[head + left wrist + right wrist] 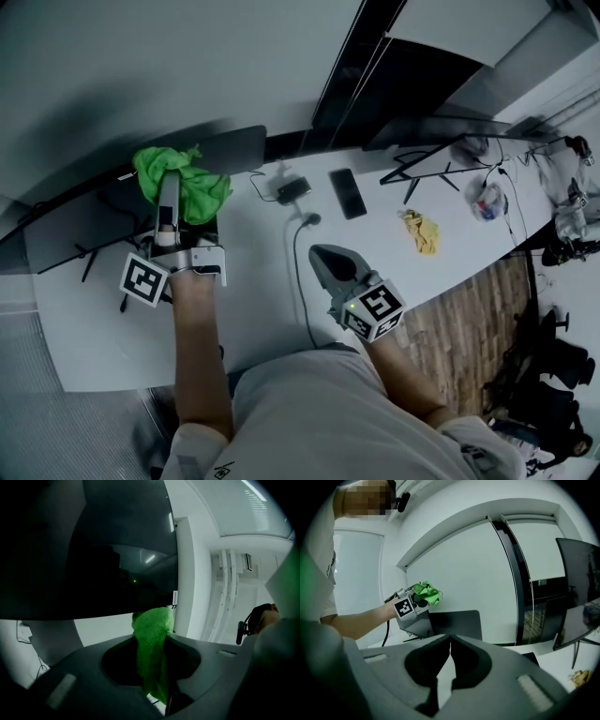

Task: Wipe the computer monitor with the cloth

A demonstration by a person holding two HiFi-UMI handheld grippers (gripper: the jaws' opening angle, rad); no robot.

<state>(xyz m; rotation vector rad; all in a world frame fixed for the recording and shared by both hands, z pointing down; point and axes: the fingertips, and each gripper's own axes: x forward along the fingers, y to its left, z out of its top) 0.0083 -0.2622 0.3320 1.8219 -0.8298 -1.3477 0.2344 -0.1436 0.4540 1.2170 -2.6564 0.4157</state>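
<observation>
Left gripper view, left tongs (152, 638) clamp green cloth (152, 620), right tongs (450, 637) together

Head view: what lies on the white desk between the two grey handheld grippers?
A thin black cable lies on the white desk between the left gripper and the right gripper; otherwise bare, seen in the head view.
</observation>
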